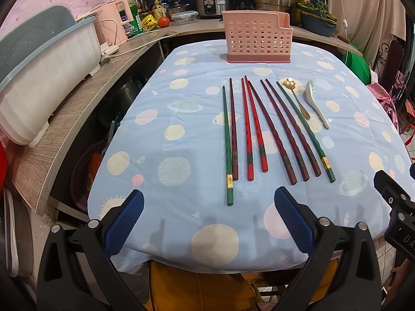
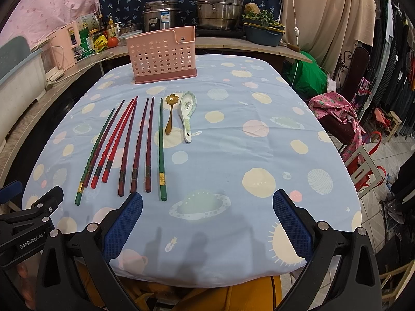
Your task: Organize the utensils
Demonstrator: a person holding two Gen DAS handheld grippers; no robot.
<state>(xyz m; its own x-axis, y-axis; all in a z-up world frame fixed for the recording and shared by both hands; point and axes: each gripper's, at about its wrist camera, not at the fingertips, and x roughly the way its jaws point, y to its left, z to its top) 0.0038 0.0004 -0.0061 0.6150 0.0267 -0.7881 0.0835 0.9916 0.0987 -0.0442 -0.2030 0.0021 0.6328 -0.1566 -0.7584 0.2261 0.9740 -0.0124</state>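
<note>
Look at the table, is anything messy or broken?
Nothing looks broken or spilled. One oddity: the two green chopsticks lie at opposite ends of the row, split from each other. The gold spoon and white spoon lie neatly beside them.

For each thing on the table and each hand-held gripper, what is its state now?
Pink perforated plastic utensil holder: upright, nothing visible inside.
Eight long chopsticks, green, dark red and bright red: lying flat in a row.
Gold flower-shaped metal spoon: lying flat, beside the white spoon.
White ceramic soup spoon: lying flat, bowl up.
Left hand-held gripper: open, holding nothing.
Right hand-held gripper: open, holding nothing.
</note>
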